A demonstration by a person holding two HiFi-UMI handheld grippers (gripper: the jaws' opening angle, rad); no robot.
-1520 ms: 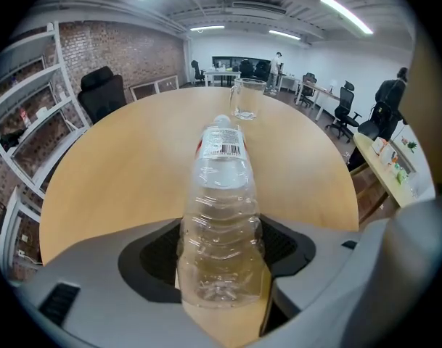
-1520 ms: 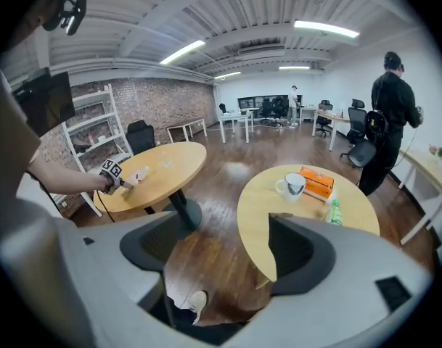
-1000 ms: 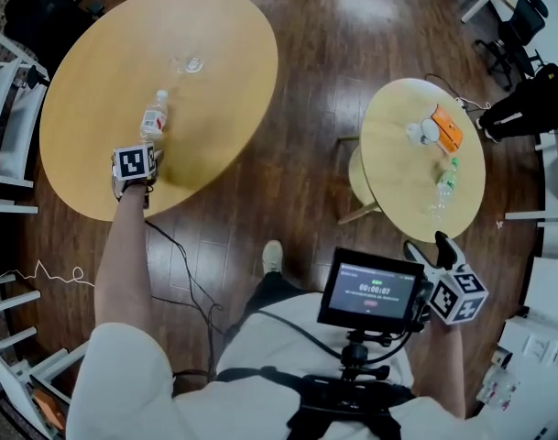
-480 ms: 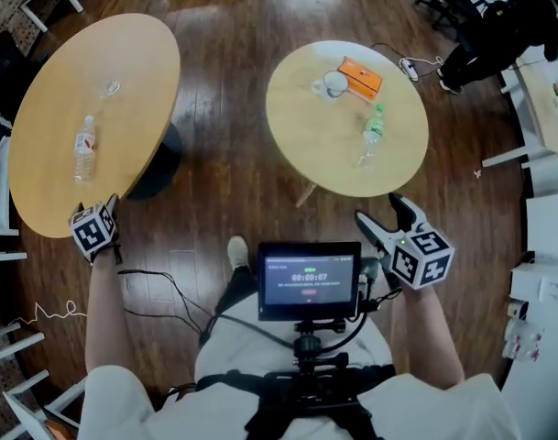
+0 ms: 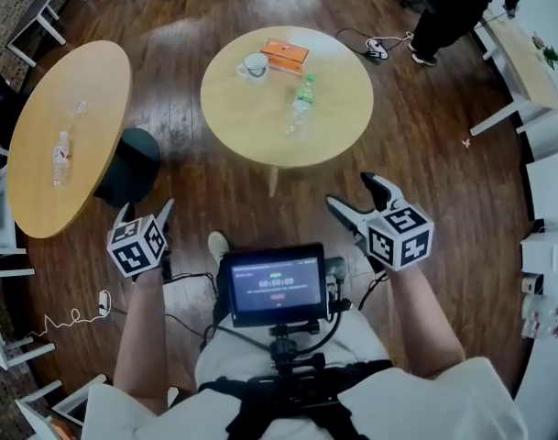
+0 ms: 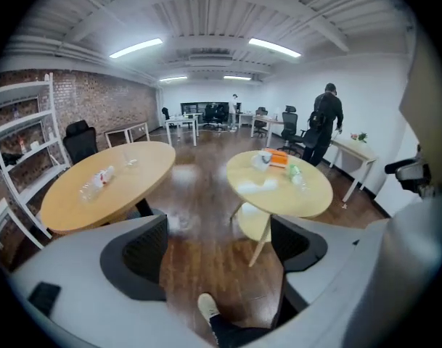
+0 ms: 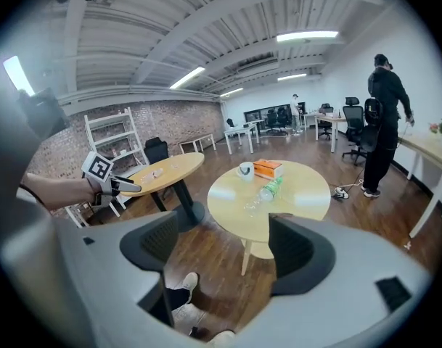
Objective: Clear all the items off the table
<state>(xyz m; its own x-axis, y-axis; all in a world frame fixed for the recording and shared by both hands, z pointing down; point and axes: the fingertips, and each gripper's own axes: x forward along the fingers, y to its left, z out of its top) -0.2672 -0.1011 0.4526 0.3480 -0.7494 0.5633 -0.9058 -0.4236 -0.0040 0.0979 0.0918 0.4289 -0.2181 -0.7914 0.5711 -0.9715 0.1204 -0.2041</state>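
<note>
Head view shows mug (image 5: 254, 65), orange box (image 5: 286, 55) and green bottle (image 5: 301, 99) on the round table (image 5: 260, 131) at upper centre, nothing cleared yet, with left gripper (image 5: 144, 211) and right gripper (image 5: 352, 191) lower down, jaws spread and empty.

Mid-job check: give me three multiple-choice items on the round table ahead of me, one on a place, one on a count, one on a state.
1. Where on the round table is the orange box?
A. At the near edge, alone
B. At the far side, next to the white mug
C. In the very middle

2. How many items are on that table?
A. One
B. Five
C. Three

3. How is the green-labelled bottle placed?
A. Lying on its side
B. Standing upright
C. Hanging over the edge

Key:
1 B, the box sits by the mug on the side away from the person.
2 C, only mug, box and bottle show.
3 A, its length rests flat on the tabletop.
</note>
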